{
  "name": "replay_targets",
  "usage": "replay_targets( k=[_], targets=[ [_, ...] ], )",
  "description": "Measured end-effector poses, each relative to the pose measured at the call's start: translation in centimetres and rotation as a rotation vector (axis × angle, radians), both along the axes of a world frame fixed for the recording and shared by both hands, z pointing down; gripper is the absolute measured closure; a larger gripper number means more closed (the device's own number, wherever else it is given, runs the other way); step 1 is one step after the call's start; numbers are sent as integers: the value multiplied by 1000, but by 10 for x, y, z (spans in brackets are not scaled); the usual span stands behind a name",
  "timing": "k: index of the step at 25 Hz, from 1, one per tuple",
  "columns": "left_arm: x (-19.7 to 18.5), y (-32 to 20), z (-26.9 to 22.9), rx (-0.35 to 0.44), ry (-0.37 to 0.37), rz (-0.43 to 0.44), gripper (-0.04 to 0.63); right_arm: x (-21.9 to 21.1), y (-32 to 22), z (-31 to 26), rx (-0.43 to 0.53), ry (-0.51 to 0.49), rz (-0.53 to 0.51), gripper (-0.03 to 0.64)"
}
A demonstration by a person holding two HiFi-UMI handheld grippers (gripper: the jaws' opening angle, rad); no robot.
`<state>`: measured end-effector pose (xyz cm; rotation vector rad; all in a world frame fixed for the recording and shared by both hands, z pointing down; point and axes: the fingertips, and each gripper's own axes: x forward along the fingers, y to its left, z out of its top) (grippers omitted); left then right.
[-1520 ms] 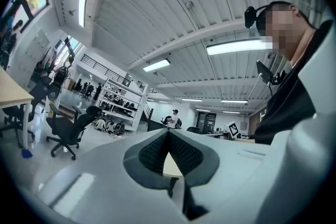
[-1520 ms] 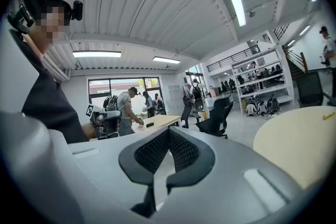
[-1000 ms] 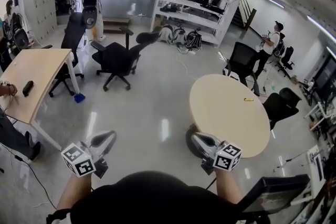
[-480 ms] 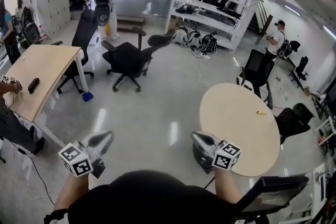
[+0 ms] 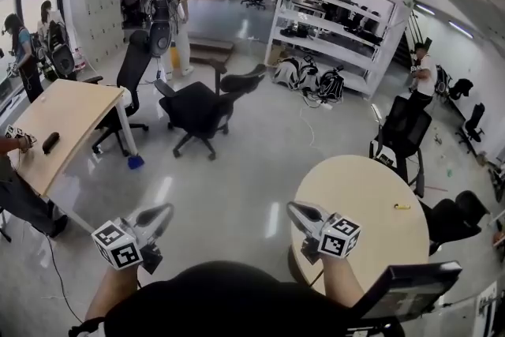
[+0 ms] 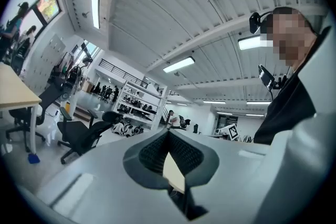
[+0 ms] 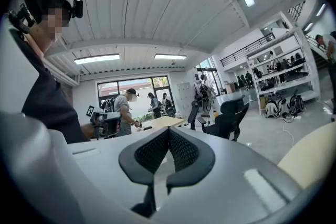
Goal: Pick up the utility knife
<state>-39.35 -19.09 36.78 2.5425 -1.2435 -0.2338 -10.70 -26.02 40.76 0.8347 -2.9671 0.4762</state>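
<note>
Utility knife (image 5: 402, 207) is just a tiny yellow sliver at the far right of the round table (image 5: 347, 193), too small to make out in detail. Left gripper (image 5: 164, 211) and right gripper (image 5: 292, 207) hang low in front, jaws pressed together on nothing, well apart from it.

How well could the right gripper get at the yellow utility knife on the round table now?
Probably not yet: the right gripper, jaws shut, hangs by the near edge of the round table, and the utility knife lies well across it. Nothing on the tabletop blocks the way.
</note>
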Motion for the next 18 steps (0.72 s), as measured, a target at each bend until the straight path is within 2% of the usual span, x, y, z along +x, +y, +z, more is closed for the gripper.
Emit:
replay_targets(
  k=[4,8,14,18],
  targets=[
    [55,-42,6,-6,-6,32,601,51,-40,11,-13,-13,22,603],
    [88,-82,8,-14,-14,60,601,84,-72,18,-26,-23,48,603],
    [98,-142,14,-33,-11,103,601,103,-112,30,-49,-18,105,603],
    [90,-190,30,-43,10,161,601,99,-144,36,-59,0,164,603]
  ],
)
